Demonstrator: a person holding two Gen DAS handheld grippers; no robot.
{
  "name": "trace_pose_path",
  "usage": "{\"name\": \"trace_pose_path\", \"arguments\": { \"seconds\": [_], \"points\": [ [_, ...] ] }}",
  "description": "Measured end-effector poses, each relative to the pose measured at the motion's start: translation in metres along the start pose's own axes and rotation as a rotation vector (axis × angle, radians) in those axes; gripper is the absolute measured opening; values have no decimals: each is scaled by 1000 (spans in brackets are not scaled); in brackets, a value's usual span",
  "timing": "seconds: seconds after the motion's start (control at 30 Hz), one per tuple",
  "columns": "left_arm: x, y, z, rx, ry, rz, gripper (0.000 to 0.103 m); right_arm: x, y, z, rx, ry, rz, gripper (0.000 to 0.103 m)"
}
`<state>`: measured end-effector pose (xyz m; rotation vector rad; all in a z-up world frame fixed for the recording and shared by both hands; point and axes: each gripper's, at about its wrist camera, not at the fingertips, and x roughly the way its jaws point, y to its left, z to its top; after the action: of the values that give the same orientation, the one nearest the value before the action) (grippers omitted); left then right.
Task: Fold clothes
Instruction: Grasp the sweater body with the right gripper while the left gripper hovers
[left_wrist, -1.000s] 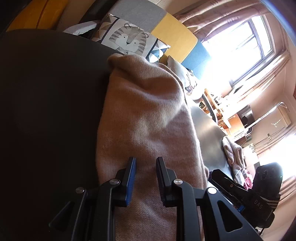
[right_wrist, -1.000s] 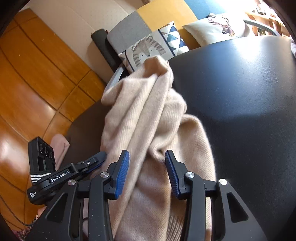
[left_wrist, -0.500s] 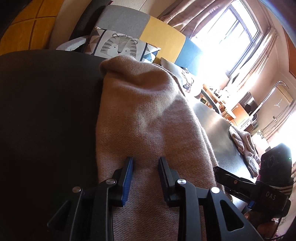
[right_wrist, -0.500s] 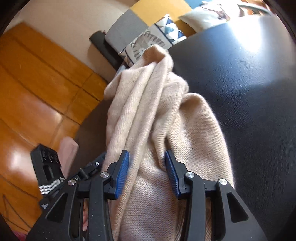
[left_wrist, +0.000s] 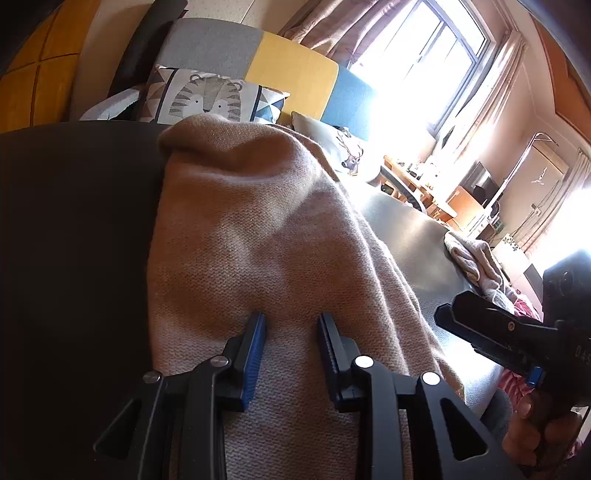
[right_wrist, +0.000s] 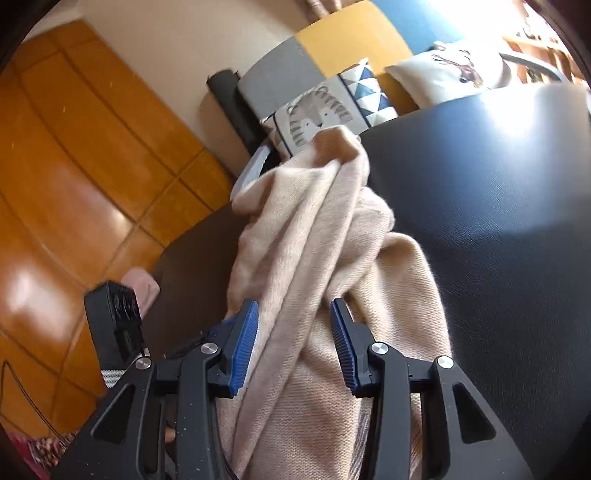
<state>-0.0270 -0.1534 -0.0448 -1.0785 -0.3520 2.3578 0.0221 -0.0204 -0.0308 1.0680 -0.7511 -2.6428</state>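
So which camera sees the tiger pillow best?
The left wrist view: the tiger pillow shows its whole striped face above the beige sweater. In the right wrist view the sweater's bunched tip covers the pillow's lower edge.

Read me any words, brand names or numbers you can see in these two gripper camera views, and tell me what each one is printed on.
"DAS": white letters, cut off at the picture's edge, on the black body of the right gripper seen from the left wrist view.
The camera block of the left gripper, seen from the right wrist view: no readable lettering.
The tiger cushion and the knit garment: no text.
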Motion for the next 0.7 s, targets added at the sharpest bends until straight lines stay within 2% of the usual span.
{"name": "trace_pose_path", "arguments": {
  "seconds": [0.13,0.17,0.2,0.37,0.57,0.7],
  "points": [
    [-5,15,-2,-83,0,-64,29,17,2,-7,-13,94,25,42],
    [-6,19,-2,-109,-1,-75,29,22,2,-13,-25,121,14,25],
    [-7,23,-2,-131,-2,-83,29,23,-1,-15,-11,125,22,17],
    [-10,27,-2,-154,-4,-83,29,20,-17,-17,81,105,76,9],
    [-14,18,4,-97,-35,-5,29,1,-13,-8,58,39,44,7],
    [-8,19,1,-84,-22,-5,29,-9,-11,4,20,-9,-15,4]
  ]
}}
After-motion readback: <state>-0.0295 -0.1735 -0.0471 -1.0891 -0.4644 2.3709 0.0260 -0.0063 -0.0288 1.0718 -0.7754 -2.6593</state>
